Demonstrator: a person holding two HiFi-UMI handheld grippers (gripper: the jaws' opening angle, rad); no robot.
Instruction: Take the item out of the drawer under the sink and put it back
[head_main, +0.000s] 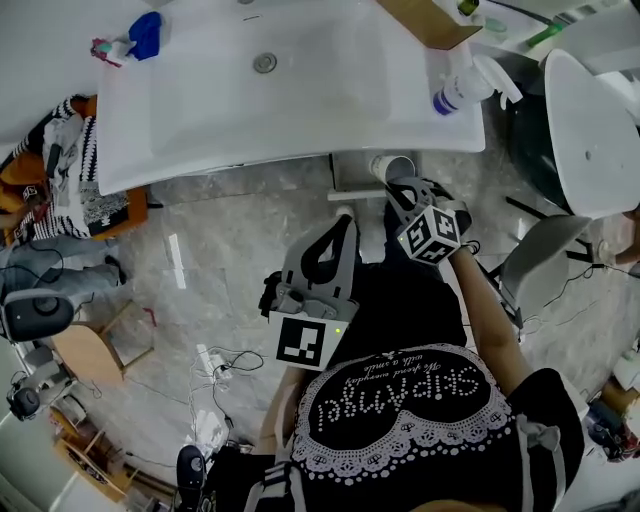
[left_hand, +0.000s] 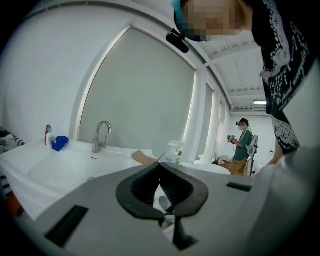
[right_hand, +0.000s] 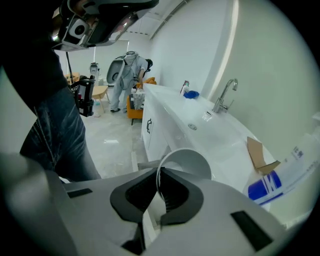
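Note:
A white paper cup (head_main: 392, 167) hangs just below the front edge of the white sink counter (head_main: 200, 110), over the pulled-out drawer (head_main: 352, 186). My right gripper (head_main: 402, 186) is shut on the cup's rim. In the right gripper view the rim of the cup (right_hand: 189, 163) is pinched between the jaws of the right gripper (right_hand: 157, 176), mouth facing the camera. My left gripper (head_main: 345, 216) hovers lower left of it, jaws together and empty. In the left gripper view the left gripper (left_hand: 160, 167) points at the sink, and the cup (left_hand: 164, 202) shows through the gap.
On the counter stand a spray bottle (head_main: 455, 92), a cardboard box (head_main: 425, 20) and a blue object (head_main: 147, 33). A white rounded fixture (head_main: 592, 130) sits right. Clothes (head_main: 62, 170) and cables (head_main: 215, 370) lie left. Another person (left_hand: 245, 146) stands far off.

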